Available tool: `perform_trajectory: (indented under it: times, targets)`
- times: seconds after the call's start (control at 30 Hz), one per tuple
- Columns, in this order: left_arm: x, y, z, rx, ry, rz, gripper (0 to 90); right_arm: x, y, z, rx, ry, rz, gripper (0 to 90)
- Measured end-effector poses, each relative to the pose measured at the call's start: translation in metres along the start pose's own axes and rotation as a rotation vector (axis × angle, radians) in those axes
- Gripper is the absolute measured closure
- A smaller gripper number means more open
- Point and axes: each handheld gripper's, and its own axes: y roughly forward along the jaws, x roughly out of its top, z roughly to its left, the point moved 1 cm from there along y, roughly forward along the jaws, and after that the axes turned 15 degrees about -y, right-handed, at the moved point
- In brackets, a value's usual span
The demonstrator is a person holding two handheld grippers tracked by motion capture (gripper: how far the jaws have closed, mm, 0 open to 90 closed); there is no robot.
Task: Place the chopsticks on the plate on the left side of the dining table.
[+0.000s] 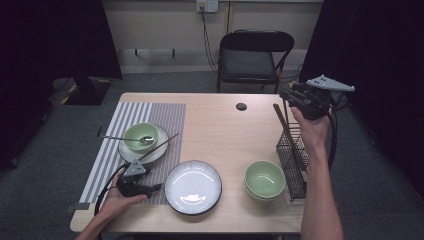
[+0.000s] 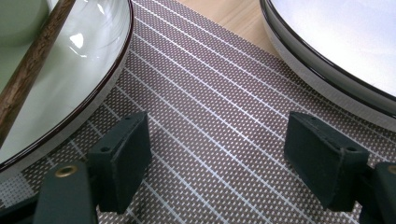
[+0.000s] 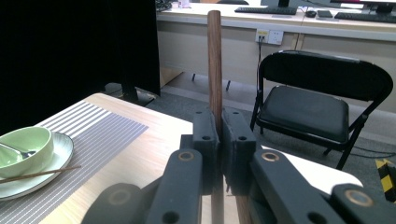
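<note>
Our right claw [image 3: 219,140] is clenched on a chopstick [image 3: 215,60] above the wire rack [image 1: 291,155]; we lift straight up, probably clearing its rim. Left claw [image 2: 219,158] rests released.

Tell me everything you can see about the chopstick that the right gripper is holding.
The chopstick is a slim, round, dark brown stick that looks like wood, with a flat blunt end on top. It stands nearly upright, clamped between the shut jaws of the right gripper, rising well above them. In the high view it slants down toward the black wire basket at the table's right edge; whether its lower end touches the basket cannot be told. Nothing else touches it.
</note>
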Motion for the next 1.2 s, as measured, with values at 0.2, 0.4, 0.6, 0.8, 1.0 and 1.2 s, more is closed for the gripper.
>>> perform_trajectory:
  times: [0.2, 0.4, 0.6, 0.8, 1.0, 1.2]
  targets:
    - [0.000, 0.000, -0.001, -0.002, 0.016, 0.013, 18.9, 0.010, 0.006, 0.006, 0.029, -0.004, -0.019, 85.3]
    - [0.000, -0.001, -0.001, -0.003, 0.018, 0.012, 18.6, 0.011, 0.010, 0.015, 0.056, 0.000, -0.025, 85.3]
    - [0.001, -0.004, -0.001, -0.001, -0.008, 0.034, 21.1, 0.007, 0.011, 0.023, 0.082, 0.034, -0.036, 85.3]
    - [0.007, -0.013, -0.001, -0.023, -0.038, 0.000, 20.0, 0.004, 0.013, 0.035, 0.108, 0.045, -0.048, 85.3]
    - [0.015, -0.022, -0.004, -0.046, -0.058, -0.035, 19.5, 0.005, 0.017, 0.045, 0.134, 0.058, -0.061, 85.3]
    - [0.027, -0.027, -0.012, -0.069, -0.037, -0.066, 21.6, 0.011, 0.023, 0.061, 0.149, 0.043, -0.066, 85.3]
